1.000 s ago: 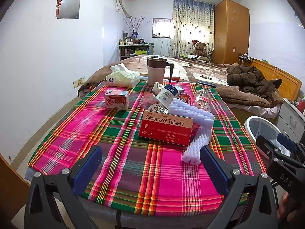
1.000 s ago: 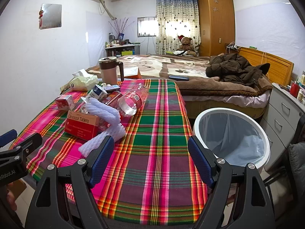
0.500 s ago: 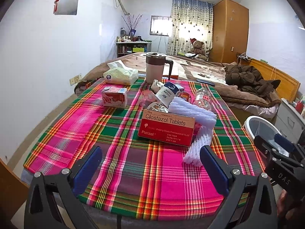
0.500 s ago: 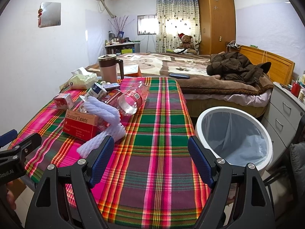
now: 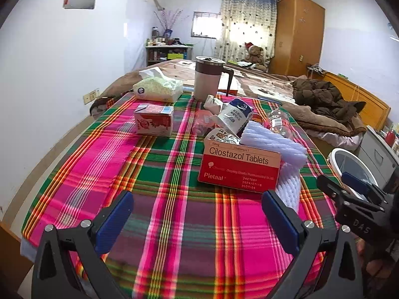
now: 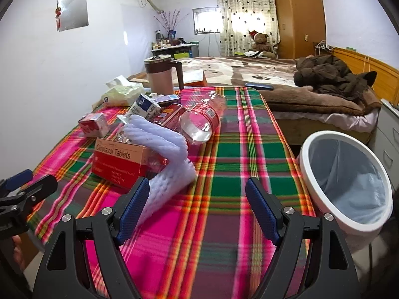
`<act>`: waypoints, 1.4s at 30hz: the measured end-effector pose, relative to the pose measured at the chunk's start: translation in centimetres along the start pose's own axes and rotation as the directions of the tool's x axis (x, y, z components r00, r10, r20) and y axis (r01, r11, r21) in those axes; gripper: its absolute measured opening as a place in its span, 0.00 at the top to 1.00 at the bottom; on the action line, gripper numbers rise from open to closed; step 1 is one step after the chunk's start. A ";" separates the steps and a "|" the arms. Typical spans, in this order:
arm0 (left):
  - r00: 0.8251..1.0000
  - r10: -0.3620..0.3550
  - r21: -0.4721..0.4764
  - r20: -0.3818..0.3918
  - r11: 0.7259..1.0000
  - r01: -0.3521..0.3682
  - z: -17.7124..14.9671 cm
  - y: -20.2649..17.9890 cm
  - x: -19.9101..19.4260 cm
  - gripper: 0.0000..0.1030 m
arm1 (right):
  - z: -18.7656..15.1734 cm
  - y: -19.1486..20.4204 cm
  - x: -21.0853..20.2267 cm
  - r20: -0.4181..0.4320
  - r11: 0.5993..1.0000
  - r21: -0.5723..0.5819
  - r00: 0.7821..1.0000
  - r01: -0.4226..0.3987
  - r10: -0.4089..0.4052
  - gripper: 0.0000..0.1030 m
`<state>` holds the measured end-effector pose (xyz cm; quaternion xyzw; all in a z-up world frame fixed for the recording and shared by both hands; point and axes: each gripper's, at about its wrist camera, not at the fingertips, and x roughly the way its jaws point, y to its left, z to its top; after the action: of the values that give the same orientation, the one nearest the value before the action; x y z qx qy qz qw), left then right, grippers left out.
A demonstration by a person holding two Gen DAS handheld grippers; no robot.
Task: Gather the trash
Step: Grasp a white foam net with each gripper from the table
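My left gripper [image 5: 197,214] hangs over the woven plaid cloth [image 5: 159,199], its blue ribbed pads spread wide and empty. My right gripper [image 6: 197,206] gapes the same, its left pad just beside the ridged white foam netting [image 6: 164,149] at eleven o'clock. Behind that lies the flat red cardboard tablet box [image 5: 239,169], then a clear plastic bottle [image 6: 202,122] on its side. At two o'clock stands the round white bin [image 6: 321,139] with its thin liner.
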<state>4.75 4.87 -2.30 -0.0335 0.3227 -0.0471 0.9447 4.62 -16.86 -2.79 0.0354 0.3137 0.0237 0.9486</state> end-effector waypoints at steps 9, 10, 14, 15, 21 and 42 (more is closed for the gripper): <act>0.999 -0.036 0.017 -0.032 0.999 0.036 1.4 1.1 2.0 0.00 | 0.5 0.9 4.1 -0.122 0.998 0.049 0.992 -0.035 0.041 0.22; 0.998 -0.041 0.020 -0.037 0.999 0.042 1.6 1.1 2.4 0.00 | 0.4 0.9 4.4 -0.135 0.998 0.055 0.990 -0.040 0.047 0.24; 0.996 -0.071 0.042 -0.061 0.996 0.073 2.4 0.7 3.7 0.00 | 0.3 1.3 4.9 -0.169 0.996 0.054 0.983 -0.065 0.073 0.53; 0.994 -0.085 0.051 -0.068 0.995 0.089 2.6 0.5 4.1 0.00 | 0.3 1.4 4.8 -0.178 0.996 0.051 0.980 -0.076 0.084 0.58; 0.987 -0.123 0.084 -0.102 0.988 0.132 3.9 -0.5 6.1 0.00 | 0.5 1.1 3.9 -0.194 0.994 0.044 0.975 -0.102 0.108 0.76; 0.922 -0.281 0.080 -0.267 0.947 0.312 1.5 -4.8 8.0 0.01 | 1.6 -4.1 3.2 -0.209 0.998 -0.050 0.977 0.026 -0.035 0.82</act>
<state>11.63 -0.77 -5.45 -0.0182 0.4279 -0.2133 0.8781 8.26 -20.85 -3.74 0.0056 0.4118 0.0201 0.9111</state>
